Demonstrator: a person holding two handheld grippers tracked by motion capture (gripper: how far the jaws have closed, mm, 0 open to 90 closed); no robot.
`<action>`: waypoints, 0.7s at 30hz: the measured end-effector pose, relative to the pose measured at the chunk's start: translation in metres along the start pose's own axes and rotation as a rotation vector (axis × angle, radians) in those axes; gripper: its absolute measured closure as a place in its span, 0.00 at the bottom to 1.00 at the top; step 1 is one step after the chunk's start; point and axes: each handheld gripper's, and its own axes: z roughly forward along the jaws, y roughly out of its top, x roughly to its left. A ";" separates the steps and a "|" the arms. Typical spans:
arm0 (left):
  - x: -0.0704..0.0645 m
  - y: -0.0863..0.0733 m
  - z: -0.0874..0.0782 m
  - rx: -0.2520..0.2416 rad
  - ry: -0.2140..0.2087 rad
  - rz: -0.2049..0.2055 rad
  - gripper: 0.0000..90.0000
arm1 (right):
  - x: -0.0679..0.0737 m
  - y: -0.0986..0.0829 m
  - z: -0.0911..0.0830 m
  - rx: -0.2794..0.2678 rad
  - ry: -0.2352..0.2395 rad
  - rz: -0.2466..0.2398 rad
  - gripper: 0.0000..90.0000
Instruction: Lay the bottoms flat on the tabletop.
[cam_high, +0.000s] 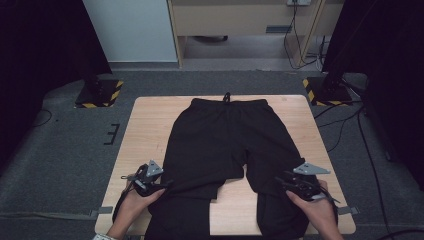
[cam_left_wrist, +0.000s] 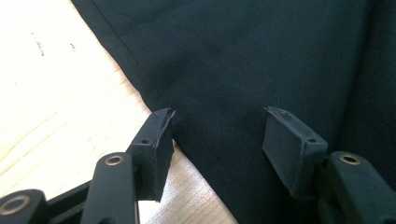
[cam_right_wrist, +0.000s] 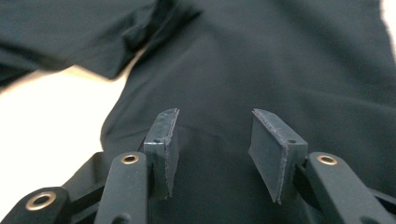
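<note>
Black trousers lie flat on the tabletop, waistband toward the far edge, legs running to the near edge and hanging over it. We note soft, limp cloth — light, it will sag and bunch wherever unsupported, so we would pinch at a seam or the outer leg edge. Left gripper stands wide open at the left leg's outer edge, holding nothing; right gripper likewise open over the right leg, empty. Nothing else sits on the tabletop — only the crumpled inner fold between the legs could snag.
</note>
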 end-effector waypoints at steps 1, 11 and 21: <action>0.000 0.000 0.000 0.000 -0.001 0.000 0.46 | 0.003 0.000 0.006 0.015 0.001 -0.003 0.58; 0.000 0.000 0.000 0.000 -0.004 0.001 0.46 | 0.007 -0.008 0.023 0.142 0.061 -0.069 0.85; 0.001 -0.001 0.000 -0.002 -0.005 -0.005 0.46 | -0.003 -0.023 -0.006 0.214 0.108 -0.134 0.94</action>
